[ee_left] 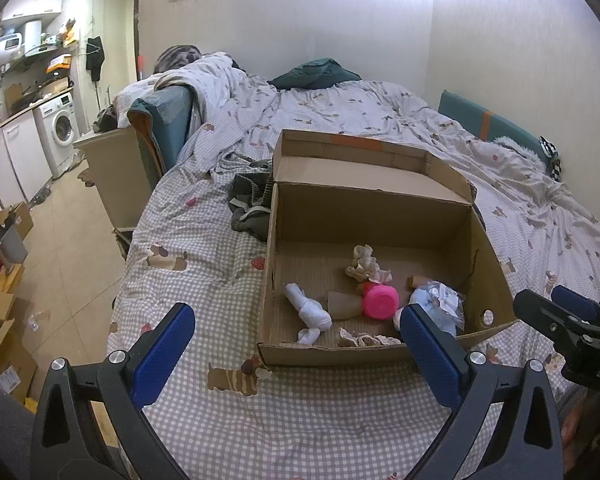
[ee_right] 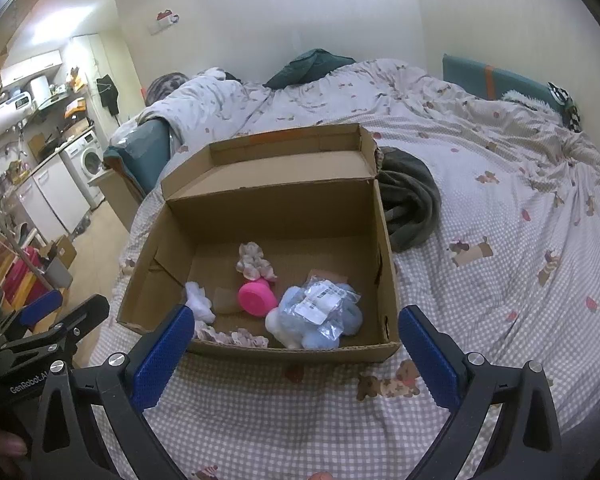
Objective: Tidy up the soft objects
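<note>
An open cardboard box (ee_left: 374, 216) (ee_right: 276, 208) stands on the bed. Inside lie a white rolled sock (ee_left: 308, 312) (ee_right: 199, 302), a pink round object (ee_left: 381, 301) (ee_right: 256, 297), a beige floral cloth (ee_left: 366, 266) (ee_right: 254, 266), a light-blue plush in a plastic bag (ee_left: 440, 300) (ee_right: 320, 314) and a pale frilly cloth (ee_left: 368, 339) (ee_right: 232, 337) at the front wall. My left gripper (ee_left: 296, 344) is open and empty before the box. My right gripper (ee_right: 292, 350) is open and empty before the box; it also shows in the left wrist view (ee_left: 572, 320).
A dark grey garment (ee_left: 250, 204) (ee_right: 410, 204) lies on the checked bedcover (ee_left: 204, 240) behind the box. A green pillow (ee_left: 316, 74) sits by the wall. Floor, cardboard boxes (ee_left: 8, 356) and a washing machine (ee_left: 60, 128) lie left of the bed.
</note>
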### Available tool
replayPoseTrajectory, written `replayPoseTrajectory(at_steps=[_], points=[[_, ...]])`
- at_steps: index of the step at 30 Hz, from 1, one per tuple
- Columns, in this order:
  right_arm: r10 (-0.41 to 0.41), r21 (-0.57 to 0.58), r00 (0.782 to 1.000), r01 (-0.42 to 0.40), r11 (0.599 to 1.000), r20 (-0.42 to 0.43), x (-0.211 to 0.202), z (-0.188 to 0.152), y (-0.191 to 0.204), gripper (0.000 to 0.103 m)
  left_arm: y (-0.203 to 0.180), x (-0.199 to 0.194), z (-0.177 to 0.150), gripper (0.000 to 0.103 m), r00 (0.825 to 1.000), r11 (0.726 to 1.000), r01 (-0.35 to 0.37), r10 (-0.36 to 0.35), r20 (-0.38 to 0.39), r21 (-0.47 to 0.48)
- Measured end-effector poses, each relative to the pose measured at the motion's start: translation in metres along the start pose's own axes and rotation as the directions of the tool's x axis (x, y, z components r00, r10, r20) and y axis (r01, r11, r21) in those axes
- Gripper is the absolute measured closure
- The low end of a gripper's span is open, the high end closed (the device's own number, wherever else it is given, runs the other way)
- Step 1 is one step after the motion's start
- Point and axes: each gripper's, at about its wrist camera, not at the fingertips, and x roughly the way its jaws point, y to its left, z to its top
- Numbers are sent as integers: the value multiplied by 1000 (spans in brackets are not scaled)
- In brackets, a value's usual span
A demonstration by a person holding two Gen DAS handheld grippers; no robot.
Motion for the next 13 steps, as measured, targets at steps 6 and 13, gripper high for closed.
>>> replayPoseTrajectory(at_steps=[6, 13], points=[[0, -2, 1000, 0, 1000, 2, 0, 0, 1, 0, -1, 0, -1, 1, 1000, 1000, 1, -1, -1, 2], [2, -18, 1000, -2, 1000, 15, -4, 2, 3, 0, -1, 0, -1, 1, 1000, 1000, 2, -2, 0, 5]])
